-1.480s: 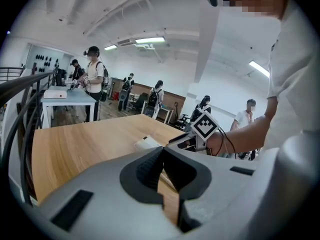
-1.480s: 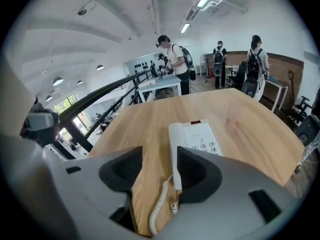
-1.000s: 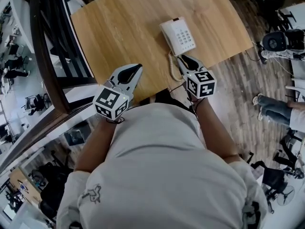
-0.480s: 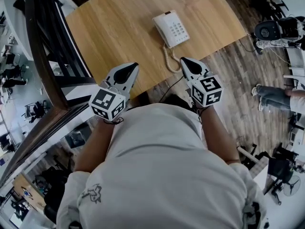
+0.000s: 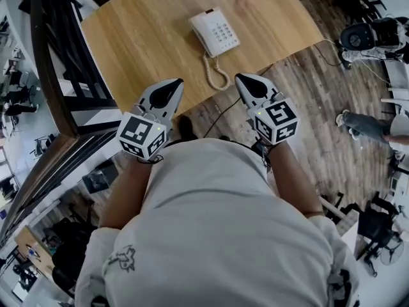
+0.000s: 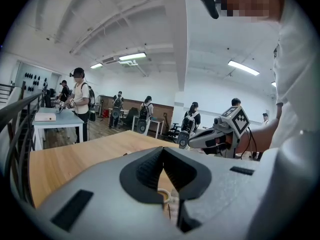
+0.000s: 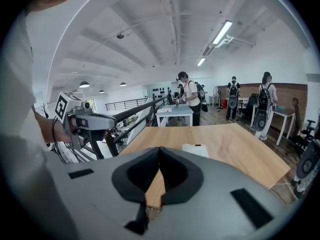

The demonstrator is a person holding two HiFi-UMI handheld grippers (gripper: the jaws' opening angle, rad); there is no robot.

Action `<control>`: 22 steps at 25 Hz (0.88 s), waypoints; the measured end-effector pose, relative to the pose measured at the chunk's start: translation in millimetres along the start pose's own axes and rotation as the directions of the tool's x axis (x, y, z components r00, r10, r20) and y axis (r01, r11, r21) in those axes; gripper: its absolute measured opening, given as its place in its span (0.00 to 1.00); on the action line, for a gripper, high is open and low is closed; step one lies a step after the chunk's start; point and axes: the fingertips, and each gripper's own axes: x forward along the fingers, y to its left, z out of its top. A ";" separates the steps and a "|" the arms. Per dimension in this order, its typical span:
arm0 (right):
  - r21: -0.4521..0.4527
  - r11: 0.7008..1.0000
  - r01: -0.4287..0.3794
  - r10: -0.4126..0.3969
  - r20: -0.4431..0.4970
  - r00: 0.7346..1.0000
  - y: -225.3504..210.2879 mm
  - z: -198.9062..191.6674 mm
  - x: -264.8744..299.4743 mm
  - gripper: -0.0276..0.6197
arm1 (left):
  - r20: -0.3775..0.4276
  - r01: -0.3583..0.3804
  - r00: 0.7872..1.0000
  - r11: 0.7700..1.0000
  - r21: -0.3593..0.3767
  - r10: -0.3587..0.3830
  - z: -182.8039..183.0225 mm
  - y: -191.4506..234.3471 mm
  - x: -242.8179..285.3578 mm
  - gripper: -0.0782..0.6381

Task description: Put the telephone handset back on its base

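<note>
From the head view (small, so I can't be sure) the handset [image 5: 200, 34] looks seated on the telephone [image 5: 220, 32], near the table's [image 5: 140, 37] near edge. Your left gripper [image 5: 172, 83] and right gripper [image 5: 243, 79] are both closed on nothing, off that edge. Draw away wide of the coiled cord [image 5: 216, 75] (it loops out to that edge), so nothing tugs the handset loose.

I log, ahead of the jaws: telephone [image 5: 214, 32] white, keys grey; coiled cord [image 5: 216, 75] cream; counter [image 5: 140, 31] pale honey wood grain. Left gripper [image 5: 174, 82] and right gripper [image 5: 243, 78]: light grey shells, black pads [image 6: 145, 170]. Marker cubes [image 5: 142, 136]: black-and-white squares. Floor [image 5: 319, 107] beneath: dark brown planks.
</note>
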 end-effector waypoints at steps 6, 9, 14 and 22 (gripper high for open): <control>-0.034 0.998 -0.054 0.055 0.026 0.998 -13.2 -12.2 -50.0 0.05 | 0.008 -0.039 0.999 0.999 0.009 0.039 1.9 -49.8 17.2 0.12; -0.052 0.995 -0.083 0.085 0.034 0.996 -19.5 -24.5 -79.5 0.05 | 0.015 -0.058 0.998 0.998 0.009 0.058 0.5 -80.4 25.1 0.12; -0.077 0.989 -0.125 0.130 0.063 0.990 -21.5 -35.5 -124.4 0.05 | 0.033 -0.092 0.995 0.996 0.000 0.091 -1.6 -128.8 27.0 0.12; -0.102 0.979 -0.178 0.186 0.076 0.980 -12.1 -51.6 -166.2 0.05 | 0.033 -0.149 0.988 0.989 -0.006 0.149 -7.2 -175.4 8.6 0.12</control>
